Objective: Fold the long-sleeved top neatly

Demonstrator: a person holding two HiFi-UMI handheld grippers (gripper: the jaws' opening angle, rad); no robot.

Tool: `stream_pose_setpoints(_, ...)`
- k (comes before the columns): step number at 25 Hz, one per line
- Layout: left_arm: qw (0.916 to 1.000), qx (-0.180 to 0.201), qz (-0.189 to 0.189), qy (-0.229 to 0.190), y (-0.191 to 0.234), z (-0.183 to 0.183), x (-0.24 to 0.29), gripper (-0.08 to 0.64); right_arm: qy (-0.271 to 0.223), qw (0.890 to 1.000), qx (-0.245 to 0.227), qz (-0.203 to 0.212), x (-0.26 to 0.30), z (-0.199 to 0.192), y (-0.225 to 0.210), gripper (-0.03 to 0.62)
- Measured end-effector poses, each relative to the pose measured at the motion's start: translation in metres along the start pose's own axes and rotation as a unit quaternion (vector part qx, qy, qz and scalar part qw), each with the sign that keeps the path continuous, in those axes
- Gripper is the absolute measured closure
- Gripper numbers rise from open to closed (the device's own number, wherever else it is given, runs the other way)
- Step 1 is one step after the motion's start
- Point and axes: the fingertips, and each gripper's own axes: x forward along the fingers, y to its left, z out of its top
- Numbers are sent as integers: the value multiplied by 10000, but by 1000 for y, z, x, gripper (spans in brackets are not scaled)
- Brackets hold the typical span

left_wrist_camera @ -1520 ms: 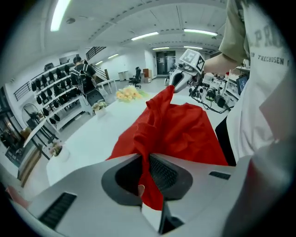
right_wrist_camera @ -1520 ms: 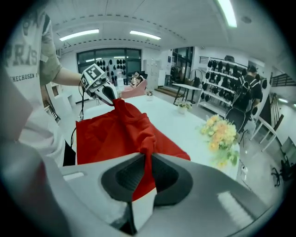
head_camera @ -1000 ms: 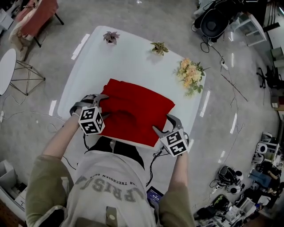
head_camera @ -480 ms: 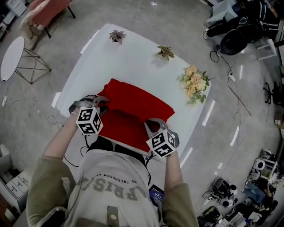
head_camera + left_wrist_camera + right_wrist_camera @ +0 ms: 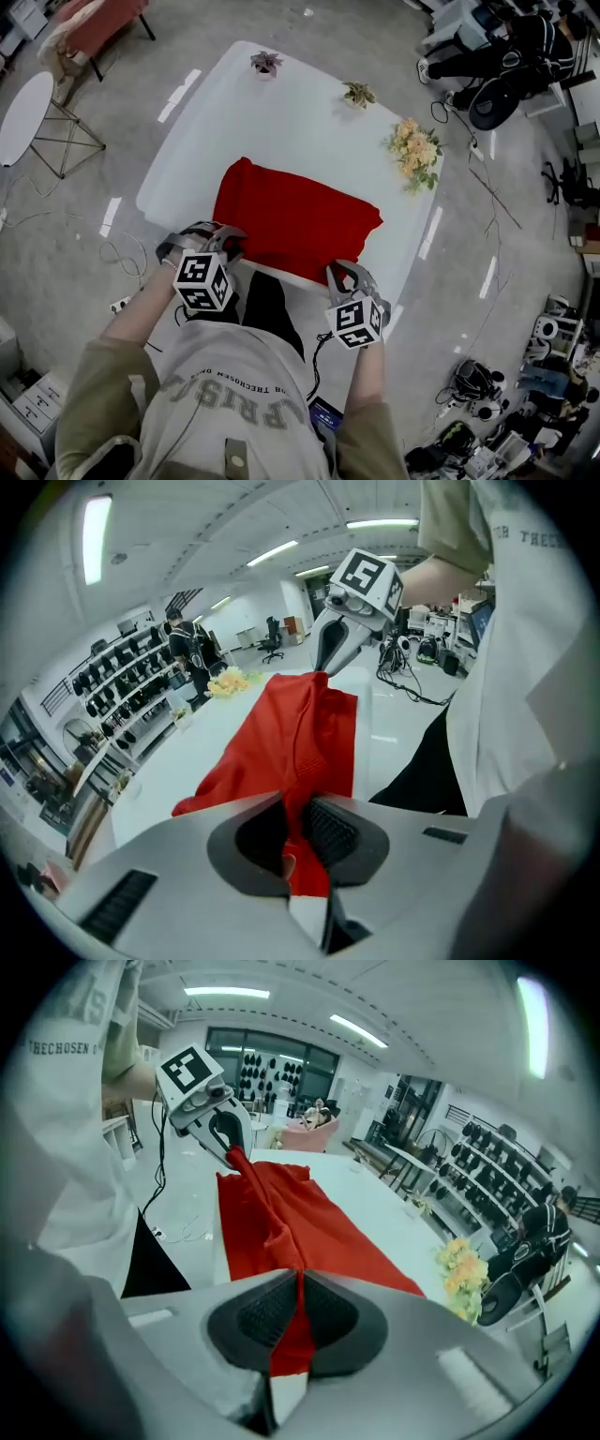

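The red long-sleeved top [image 5: 295,220] lies folded into a broad band on the white table [image 5: 281,122]. Its near edge is pinched at both ends and raised a little off the table. My left gripper [image 5: 228,246] is shut on the left near corner; red cloth [image 5: 298,761] runs straight into its pads [image 5: 328,829]. My right gripper [image 5: 336,275] is shut on the right near corner, with cloth [image 5: 291,1218] between its pads [image 5: 258,1312]. Both pairs of jaws have just been closing onto the fabric. Each gripper view shows the other gripper [image 5: 323,663] [image 5: 230,1143] at the far end of the stretched edge.
A bunch of yellow flowers [image 5: 414,150] and two small potted plants [image 5: 266,63] [image 5: 358,93] stand along the table's far side. A round side table [image 5: 23,117] stands on the floor at left, and cables and equipment [image 5: 487,80] are at right.
Both grippers stood open beside the top a second ago. They have shut on its near corners and drawn back toward the person, lifting that edge.
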Motion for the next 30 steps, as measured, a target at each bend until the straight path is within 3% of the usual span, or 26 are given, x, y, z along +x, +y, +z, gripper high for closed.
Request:
stream_pose_setpoints(5, 9957, -903, -170, 69, -41, -31, 20, 501, 429, 9980, 430, -147, 22, -40, 38, 568)
stream_pose_setpoints(7, 9911, -1284, -320, 133, -48, -40, 24, 396, 691, 9960, 561, -26, 31, -51, 46, 562)
stream_pose_setpoints(9, 9852, -1641, -479, 149, -49, -44, 18, 335, 863, 9928, 754, 347, 29, -53, 55, 471)
stream_pose_setpoints(11, 9785, -1994, -506, 147, -39, -50, 1, 316, 826, 9880, 1108, 690, 16, -49, 55, 302)
stream_pose_setpoints(13, 9711, -2356, -343, 129, -20, -59, -18, 316, 592, 9854, 1446, 672, 0, -45, 38, 289)
stream_pose_setpoints(16, 9554, -2950, 46, 102, 25, -67, -26, 318, 134, 9786, 2046, 199, -13, -42, -16, 288)
stream_pose_setpoints(19, 9364, -3505, 185, 49, 74, -58, -6, 318, -110, 9609, 2729, -466, -4, -48, -82, 288)
stream_pose_setpoints(21, 9172, -3978, 194, -47, 102, -50, 11, 318, -171, 9459, 3144, -785, 7, -52, -119, 289)
stream_pose_setpoints(23, 8924, -4509, 165, -97, 127, -48, 30, 318, -237, 9276, 3632, -840, 24, -53, -147, 290)
stream_pose_setpoints(25, 8636, -5042, 74, -41, 144, -54, 50, 321, -224, 9116, 4058, -620, 45, -55, -164, 291)
stream_pose_setpoints(27, 8359, -5489, -3, 28, 152, -64, 66, 387, -79, 9061, 4216, -356, 63, -58, -170, 308)
stream_pose_setpoints(28, 8276, -5614, 24, 18, 154, -68, 68, 445, 30, 9079, 4181, -302, 69, -61, -173, 357)
stream_pose_setpoints(30, 8262, -5628, 239, -87, 162, -70, 61, 511, 221, 9163, 3987, -294, 72, -62, -180, 544)
